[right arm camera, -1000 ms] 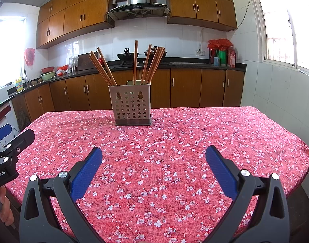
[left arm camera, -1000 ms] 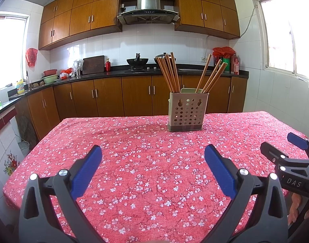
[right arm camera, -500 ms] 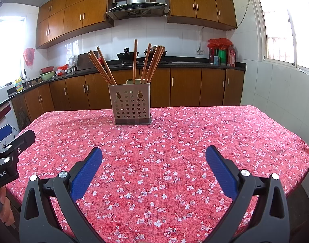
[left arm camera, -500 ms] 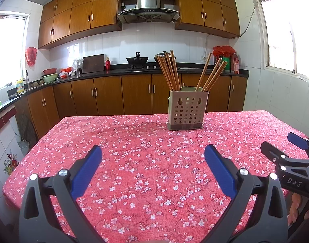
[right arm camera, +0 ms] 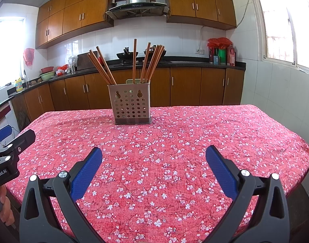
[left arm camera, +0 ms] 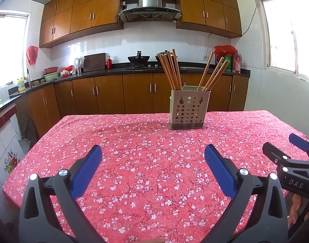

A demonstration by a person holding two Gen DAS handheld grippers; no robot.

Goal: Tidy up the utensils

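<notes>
A beige perforated utensil holder point(left arm camera: 187, 110) point(right arm camera: 131, 104) stands upright on the far middle of the table with the red flowered cloth point(left arm camera: 144, 162) point(right arm camera: 174, 141). Several brown wooden chopsticks point(left arm camera: 170, 70) point(right arm camera: 150, 62) stand in it, leaning left and right. My left gripper point(left arm camera: 153, 170) is open and empty, low over the near side of the table, well short of the holder. My right gripper point(right arm camera: 154, 170) is open and empty too, also near the front edge. Each gripper shows at the edge of the other's view: the right one point(left arm camera: 292, 158), the left one point(right arm camera: 11, 141).
Brown kitchen cabinets and a dark counter point(left arm camera: 134, 69) run behind the table, with a stove, pots and bottles on them. A window point(right arm camera: 286, 24) is on the right wall. The table's edges drop off at left and right.
Both views have tilted slightly upward or pulled back a little; the holder sits a bit lower and farther. Both grippers stay open and empty.
</notes>
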